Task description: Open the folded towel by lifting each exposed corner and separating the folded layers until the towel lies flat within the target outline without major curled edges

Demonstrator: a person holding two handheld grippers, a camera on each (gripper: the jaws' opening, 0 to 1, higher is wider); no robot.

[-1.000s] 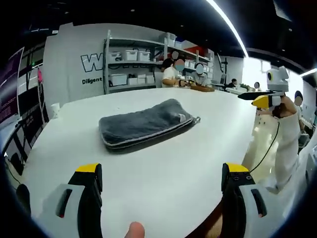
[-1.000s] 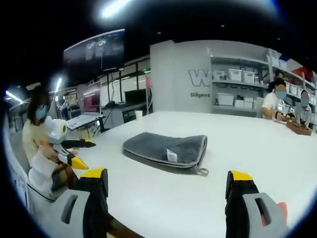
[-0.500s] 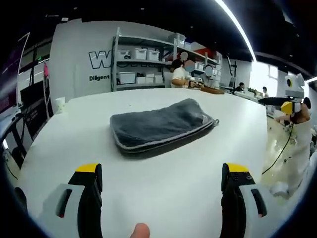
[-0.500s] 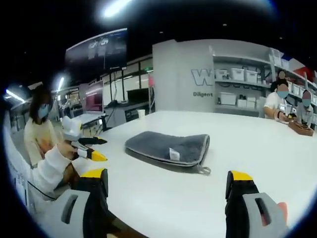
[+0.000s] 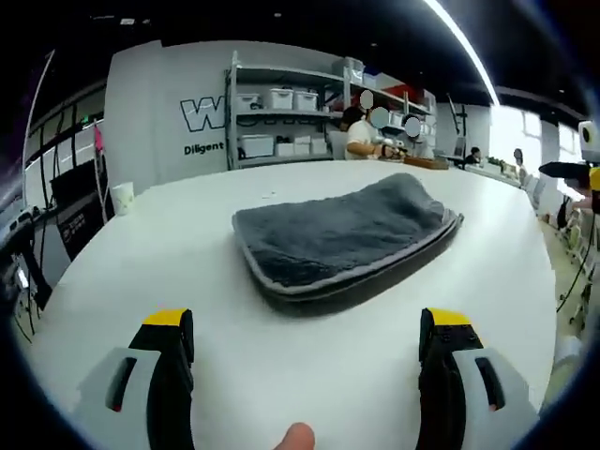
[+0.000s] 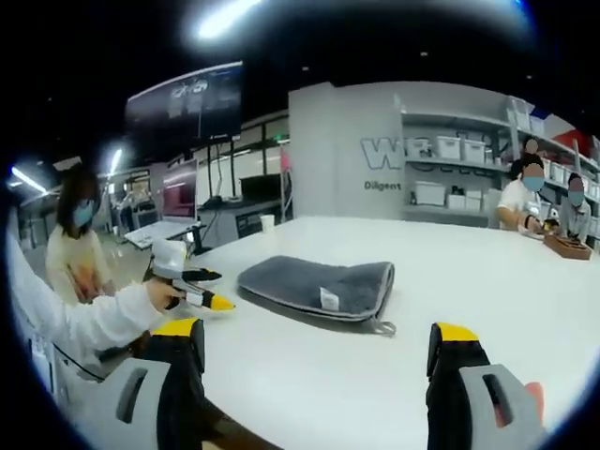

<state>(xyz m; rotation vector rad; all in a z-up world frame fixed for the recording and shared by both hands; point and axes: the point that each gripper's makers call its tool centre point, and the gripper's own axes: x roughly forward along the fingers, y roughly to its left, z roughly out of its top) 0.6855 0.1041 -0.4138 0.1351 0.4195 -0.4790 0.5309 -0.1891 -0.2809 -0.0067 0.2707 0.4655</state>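
Glossy white table (image 5: 141, 262) bears plush grey folded towel (image 5: 342, 234); both grippers gape.

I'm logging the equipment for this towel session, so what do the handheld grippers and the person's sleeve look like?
Each gripper has two black jaws with yellow tips and pale grey housings with a red mark: left gripper, right gripper. In the right gripper view, the left gripper shows a white box on top, held by a hand in a white long sleeve.

Only readable stuff is on the back wall (image 5: 159, 103): a big outlined "W", cut off by the shelves (image 5: 281, 122), and "Diligent" in small letters underneath.
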